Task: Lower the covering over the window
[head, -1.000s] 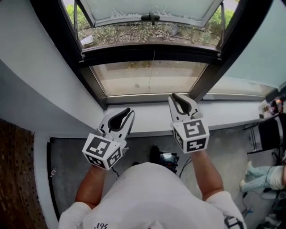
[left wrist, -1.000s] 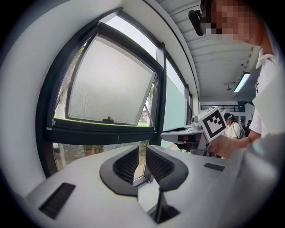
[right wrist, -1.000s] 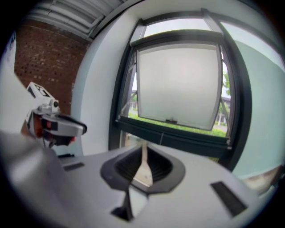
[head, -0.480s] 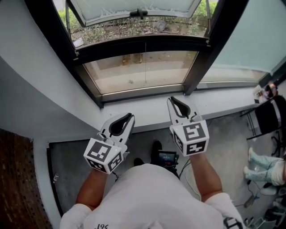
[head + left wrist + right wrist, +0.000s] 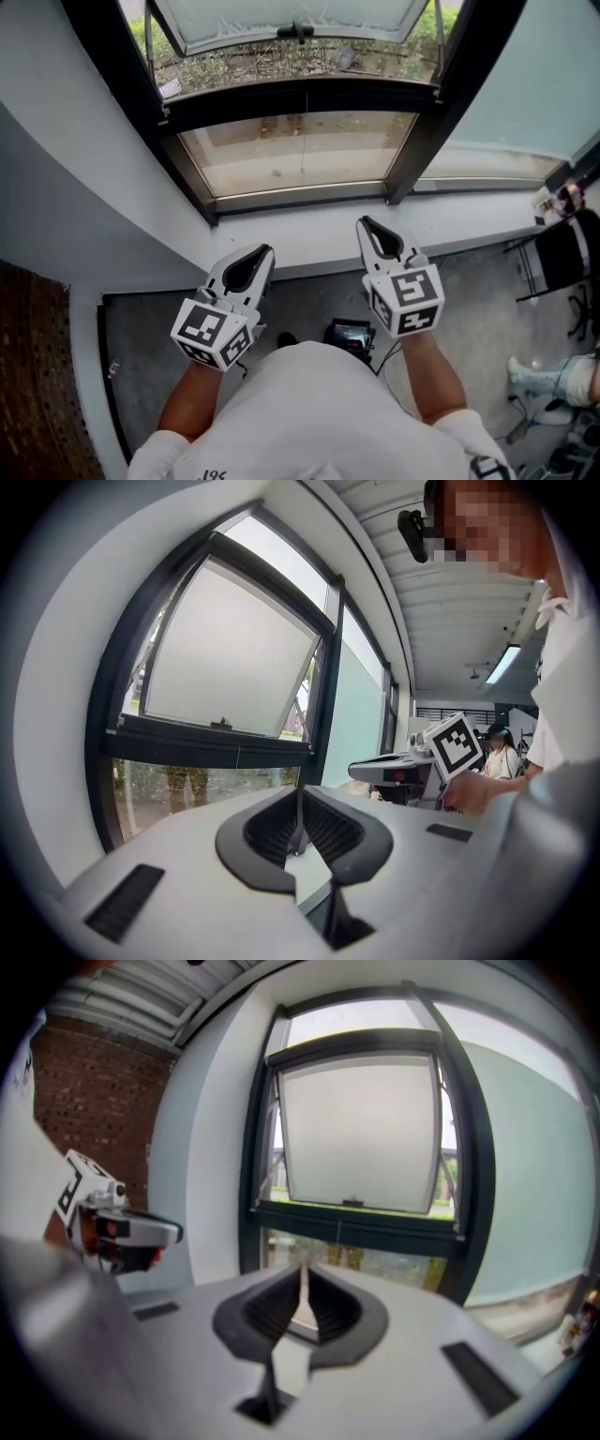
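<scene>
your left gripper (image 5: 262, 250) and right gripper (image 5: 364, 222) hover empty, jaws together, the right's having just closed further. the window (image 5: 244, 155) ahead shows bare glass, no covering in view; its thin cord (image 5: 305, 155) likely needs opened jaws next.

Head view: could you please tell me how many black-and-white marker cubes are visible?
2. One black-and-white marker cube sits on the left claw, lower left; the other on the right claw, right of centre. None seems hidden.

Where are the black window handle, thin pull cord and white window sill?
black window handle (image 5: 299, 33): head view, its middle.
thin pull cord (image 5: 305, 141): head view, mid-length.
white window sill (image 5: 309, 240): head view, bare top.
</scene>
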